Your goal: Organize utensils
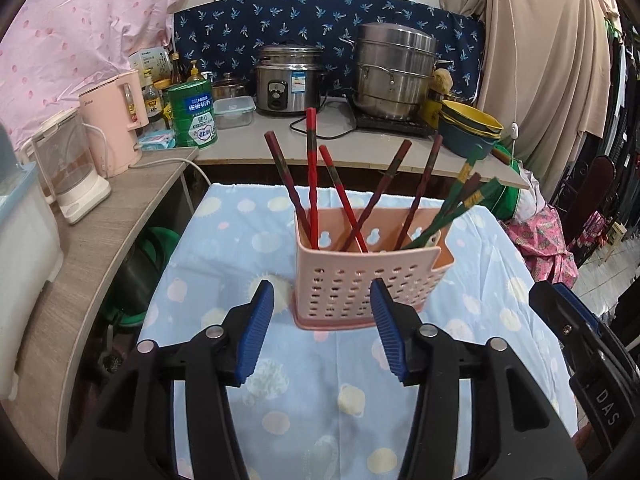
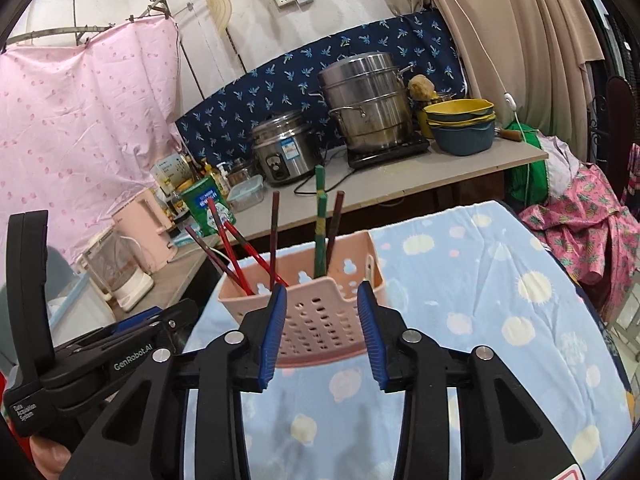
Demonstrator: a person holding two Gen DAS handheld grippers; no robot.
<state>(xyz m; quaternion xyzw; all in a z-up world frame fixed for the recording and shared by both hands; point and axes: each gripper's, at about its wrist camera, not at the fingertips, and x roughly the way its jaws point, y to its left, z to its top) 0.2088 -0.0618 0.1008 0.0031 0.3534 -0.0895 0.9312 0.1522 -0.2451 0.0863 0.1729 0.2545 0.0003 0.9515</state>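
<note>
You have a rice cooker (image 1: 289,80) at the back of the counter (image 1: 256,140), before the navy cloth (image 1: 320,16). Right of the cooker: steel steamer pot (image 1: 394,70), then stacked bowls (image 1: 472,130). Left of it: clear lidded box (image 1: 233,111), green tin (image 1: 193,114), pink kettle (image 1: 116,120). Pink sheet (image 2: 80,132) hangs further left.

Perforated pink plastic holder (image 1: 370,280) with lacquered wooden chopsticks (image 1: 312,172) on a soft printed cotton cloth (image 1: 304,400) — behind, shiny steel steamer pot (image 1: 394,70) and rice cooker (image 1: 290,80); gripper pads (image 1: 258,332) ribbed blue rubber — arms matt black plastic
</note>
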